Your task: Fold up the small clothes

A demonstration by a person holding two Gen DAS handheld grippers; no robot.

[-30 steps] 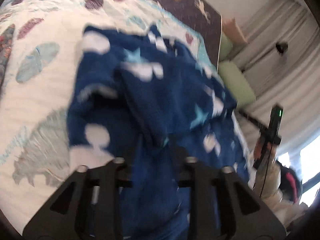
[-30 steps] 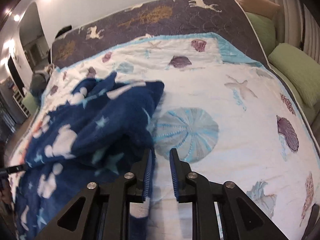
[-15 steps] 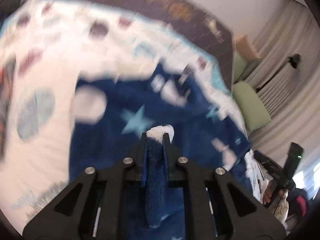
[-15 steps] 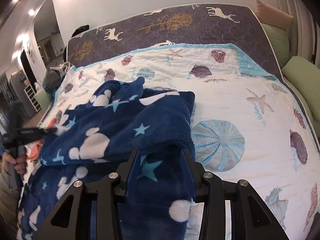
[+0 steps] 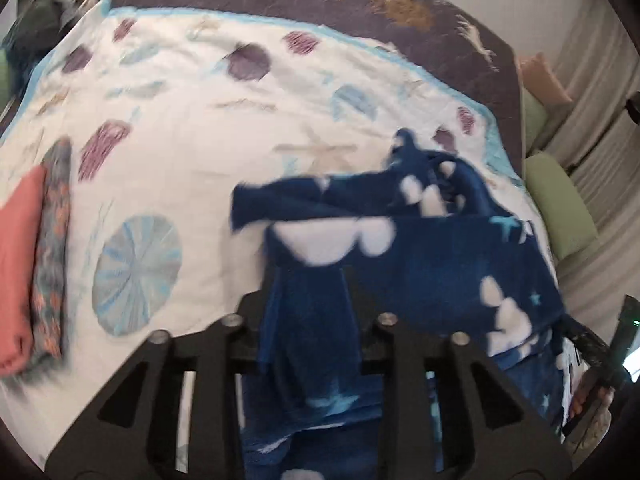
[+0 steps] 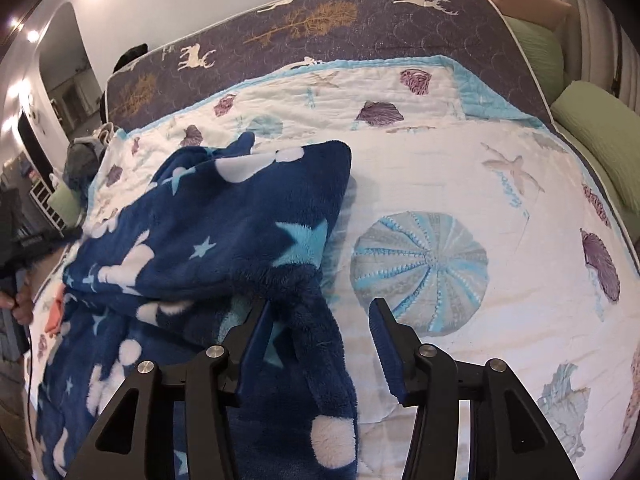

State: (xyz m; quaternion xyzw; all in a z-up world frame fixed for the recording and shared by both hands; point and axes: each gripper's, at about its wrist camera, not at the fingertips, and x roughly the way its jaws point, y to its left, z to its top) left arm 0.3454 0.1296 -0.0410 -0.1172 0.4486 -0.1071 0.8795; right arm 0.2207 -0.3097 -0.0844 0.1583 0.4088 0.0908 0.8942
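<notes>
on my left, the left gripper [image 5: 310, 300] has a bunch of the navy fleece garment [image 5: 436, 256] sitting between its fingers. its jaws have just been opening a little, and the view is blurred, so i cannot tell whether the pads are pressing the cloth or only framing it. the fleece lies on the seashell quilt [image 5: 192, 120], toward the right side of the bed in that view, partly doubled over itself. further left sit a coral folded piece [image 5: 18, 264] and a patterned folded piece [image 5: 52, 248], side by side, near the quilt's edge.

my worry there: if the grip is already loosening while the hand is moving, the bunched edge could slide out and the fold would land crooked or fall open.

on my right, the right gripper [image 6: 320, 332] stands fairly wide. its jaws have just been opening, and the fleece [image 6: 224, 232] touches the left finger [image 6: 256, 336] while the right finger [image 6: 384, 344] hangs clear over the quilt [image 6: 500, 208]. so it has let go, as i read it.

the risk here is snagging: plush pile drags on ribbed pads, and pulling away could lift the top layer. the thick fleece may also spring back and undo the fold.
</notes>
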